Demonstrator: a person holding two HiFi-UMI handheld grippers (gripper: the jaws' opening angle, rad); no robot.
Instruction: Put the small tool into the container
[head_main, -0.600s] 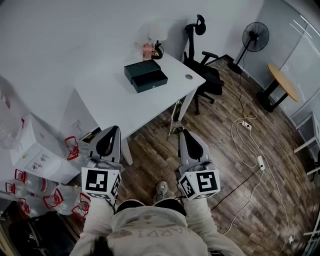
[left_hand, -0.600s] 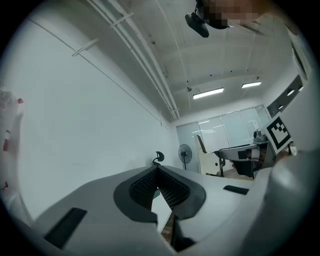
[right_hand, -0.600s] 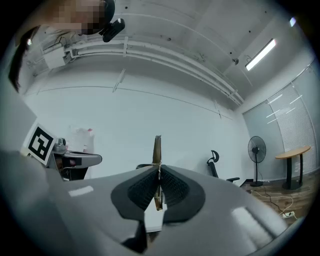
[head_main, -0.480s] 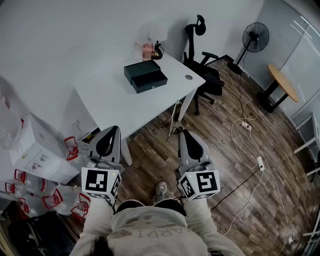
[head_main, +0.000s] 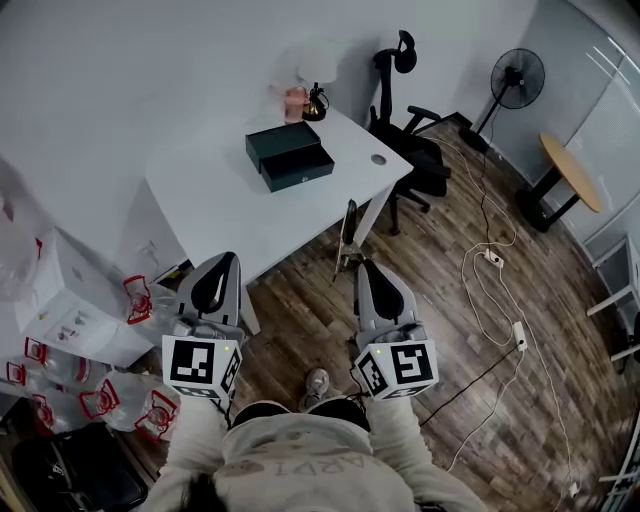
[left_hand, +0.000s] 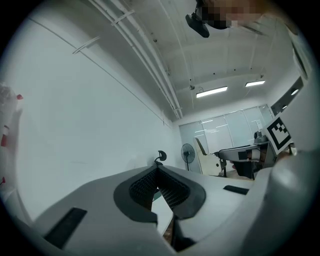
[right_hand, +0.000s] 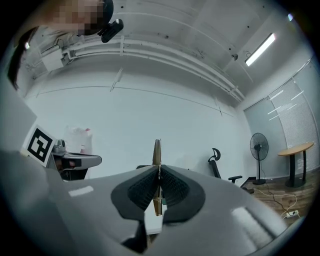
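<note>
At the bottom of the head view, the left claw (head_main: 221, 262) is pressed together with nothing between its pads. Beside it, the right claw (head_main: 369, 266) pinches a thin, flat, brass-coloured metal tool (right_hand: 157, 150), which pokes out past its tips above the brown wooden floor (head_main: 440, 290). Higher up, at upper centre, a dark green rectangular box (head_main: 290, 155) sits on the white table (head_main: 220, 205), well apart from the tool. A black office chair (head_main: 410, 150) stands at the table's right end.

Found the container (head_main: 290, 155) on the far half of the desk (head_main: 220, 215), a lamp (head_main: 316, 95) behind it by the wall, an office chair (head_main: 410, 150) just right of the desk, a fan (head_main: 518, 75) and round table (head_main: 568, 165) farther right, boxes (head_main: 70, 300) left, and the left gripper (head_main: 222, 262) and right gripper (head_main: 368, 268) side by side before the desk's near edge.
</note>
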